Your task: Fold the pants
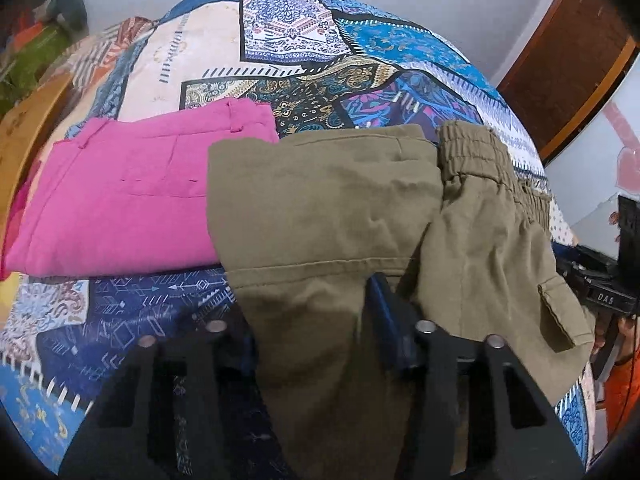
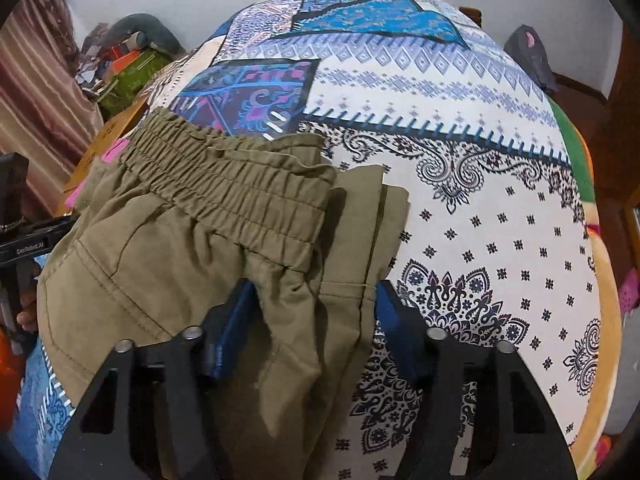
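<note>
Olive-green pants lie partly folded on a patterned bedspread. Their elastic waistband sits on top, and a cargo pocket flap hangs at the right. My left gripper points down over the near edge of the pants, shut on a bunch of olive cloth that fills the gap between its blue pads. My right gripper is shut on a wrinkled fold just below the waistband, and its pads touch the cloth on both sides.
Folded pink pants lie to the left of the olive pair, which overlaps them slightly. The bedspread stretches bare to the right. A wooden bed frame and clutter stand at the left. A brown door is at the far right.
</note>
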Tool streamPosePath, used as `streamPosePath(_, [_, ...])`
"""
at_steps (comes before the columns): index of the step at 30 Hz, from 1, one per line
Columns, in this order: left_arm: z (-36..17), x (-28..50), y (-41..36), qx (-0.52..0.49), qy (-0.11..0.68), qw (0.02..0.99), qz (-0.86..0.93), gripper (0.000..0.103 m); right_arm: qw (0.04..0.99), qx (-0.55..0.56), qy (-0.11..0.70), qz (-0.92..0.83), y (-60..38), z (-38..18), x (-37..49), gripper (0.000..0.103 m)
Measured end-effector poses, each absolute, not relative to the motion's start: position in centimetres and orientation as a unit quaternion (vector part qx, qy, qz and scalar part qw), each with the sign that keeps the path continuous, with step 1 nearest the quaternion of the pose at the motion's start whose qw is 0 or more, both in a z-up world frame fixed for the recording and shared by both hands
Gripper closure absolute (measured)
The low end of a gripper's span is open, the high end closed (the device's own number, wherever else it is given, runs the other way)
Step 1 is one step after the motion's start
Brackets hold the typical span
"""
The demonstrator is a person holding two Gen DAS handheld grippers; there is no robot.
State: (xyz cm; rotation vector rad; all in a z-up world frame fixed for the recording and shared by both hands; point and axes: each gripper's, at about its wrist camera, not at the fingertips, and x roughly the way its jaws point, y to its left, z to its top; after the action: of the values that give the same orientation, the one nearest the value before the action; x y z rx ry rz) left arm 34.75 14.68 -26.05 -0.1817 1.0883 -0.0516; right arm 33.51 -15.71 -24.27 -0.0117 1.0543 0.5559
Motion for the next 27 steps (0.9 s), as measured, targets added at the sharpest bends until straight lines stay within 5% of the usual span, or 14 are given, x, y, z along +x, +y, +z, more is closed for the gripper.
streamPosePath(4, [-25.4,34.0,13.2,-0.037,0.511,0.859,-0.006,0.078,0.837,-0.005,0.482,0.259,-15.4,-23.4,33.1,0.077])
streamPosePath(8, [-24.3,33.5,13.2,-0.033,0.503,0.864,0.0,0.092,0.85,-0.018,0.461,0.255,-15.6,-22.0,32.5,0.083])
streamPosePath(27, [-14.8,26.9,10.8,-0.007,0.417,0.909,-0.02,0.1,0.88,-0.031,0.383,0.279,-14.8,-13.4,27.7,0.089])
